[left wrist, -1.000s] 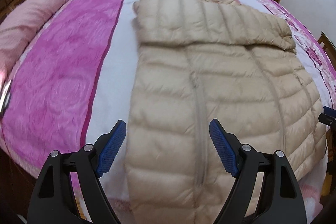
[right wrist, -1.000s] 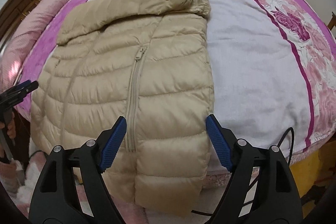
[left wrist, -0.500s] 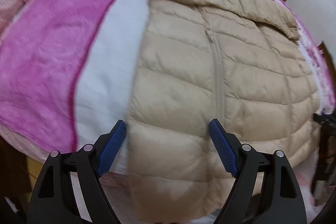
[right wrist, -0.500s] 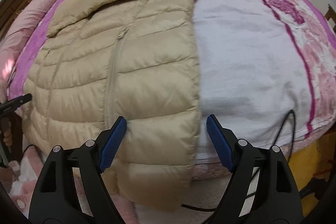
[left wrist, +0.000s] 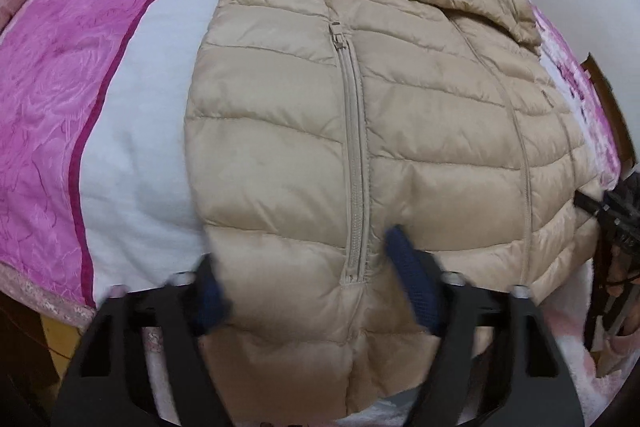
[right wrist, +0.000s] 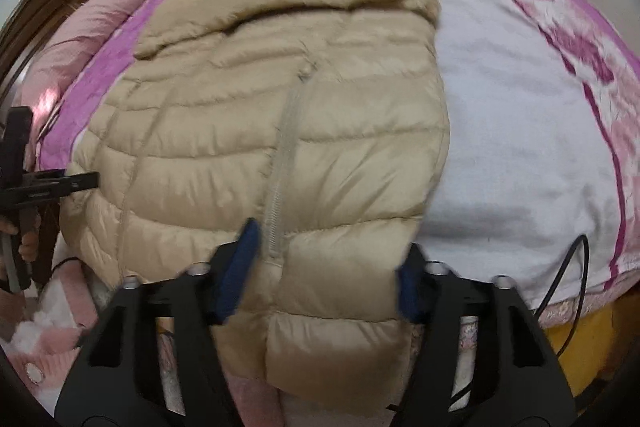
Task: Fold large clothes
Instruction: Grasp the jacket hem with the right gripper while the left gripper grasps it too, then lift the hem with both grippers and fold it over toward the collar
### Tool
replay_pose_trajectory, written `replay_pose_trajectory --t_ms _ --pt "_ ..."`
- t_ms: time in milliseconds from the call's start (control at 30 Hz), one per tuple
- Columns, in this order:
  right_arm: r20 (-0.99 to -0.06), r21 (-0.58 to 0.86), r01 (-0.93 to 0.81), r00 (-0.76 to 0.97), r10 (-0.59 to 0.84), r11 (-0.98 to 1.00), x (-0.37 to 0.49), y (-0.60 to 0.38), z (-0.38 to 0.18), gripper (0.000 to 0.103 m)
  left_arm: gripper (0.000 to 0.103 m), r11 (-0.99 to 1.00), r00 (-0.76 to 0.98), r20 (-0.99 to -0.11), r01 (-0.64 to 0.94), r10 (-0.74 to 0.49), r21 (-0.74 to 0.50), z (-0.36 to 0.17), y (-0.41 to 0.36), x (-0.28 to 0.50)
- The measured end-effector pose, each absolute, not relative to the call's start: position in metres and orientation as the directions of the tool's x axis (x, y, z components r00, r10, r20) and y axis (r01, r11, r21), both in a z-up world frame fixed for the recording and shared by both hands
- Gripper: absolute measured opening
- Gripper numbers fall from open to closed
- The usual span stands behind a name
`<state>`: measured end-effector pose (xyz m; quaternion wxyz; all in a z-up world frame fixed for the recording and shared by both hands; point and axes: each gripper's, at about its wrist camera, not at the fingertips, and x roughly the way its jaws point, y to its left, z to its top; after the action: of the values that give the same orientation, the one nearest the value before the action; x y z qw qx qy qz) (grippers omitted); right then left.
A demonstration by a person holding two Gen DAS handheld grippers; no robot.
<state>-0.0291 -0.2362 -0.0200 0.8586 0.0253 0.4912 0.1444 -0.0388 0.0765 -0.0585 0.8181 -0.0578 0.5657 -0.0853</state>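
Puffy jacket (left wrist: 360,131) flat on bed (left wrist: 132,155), hem between left tongs (left wrist: 308,287) and right tongs (right wrist: 324,267); both wide open, holding nothing.

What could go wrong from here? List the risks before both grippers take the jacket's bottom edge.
The jacket hangs its hem over the bed edge; slick puffy fabric may slip from the open left gripper and right gripper. A cable by the bed could snag.
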Motion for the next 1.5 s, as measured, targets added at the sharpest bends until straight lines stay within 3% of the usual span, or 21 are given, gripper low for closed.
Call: replay_pose_trajectory --t_ms 33,100,233,667,1000,1500 --pt "-0.829 0.193 -0.217 0.485 0.277 0.957 -0.03 -0.238 -0.017 0.033 0.04 0.975 0.344 -0.912 0.08 -0.223 -0.209 -0.057 0.076 -0.039" --pt "-0.816 0.212 -0.205 0.501 0.288 0.956 -0.032 -0.245 -0.012 0.018 0.024 0.966 0.346 -0.902 0.094 -0.258 -0.241 -0.053 0.076 -0.04" --pt "-0.787 0.238 -0.203 0.533 0.311 0.95 -0.042 -0.254 0.002 0.012 0.015 0.961 0.36 -0.891 0.134 -0.275 -0.243 -0.038 0.073 -0.047" --pt "-0.728 0.287 -0.232 0.578 0.369 0.929 -0.092 -0.267 0.05 0.01 0.014 0.943 0.419 -0.851 0.233 -0.317 -0.237 0.029 0.072 -0.096" --pt "-0.71 0.311 -0.242 0.584 0.394 0.919 -0.131 -0.274 0.077 0.01 0.014 0.938 0.431 -0.835 0.213 -0.341 -0.273 0.053 0.082 -0.125" --pt "-0.585 0.23 -0.236 0.742 0.328 0.944 -0.067 -0.273 0.124 0.01 0.014 0.959 0.616 -0.738 0.233 -0.275 -0.163 0.104 0.08 -0.049"
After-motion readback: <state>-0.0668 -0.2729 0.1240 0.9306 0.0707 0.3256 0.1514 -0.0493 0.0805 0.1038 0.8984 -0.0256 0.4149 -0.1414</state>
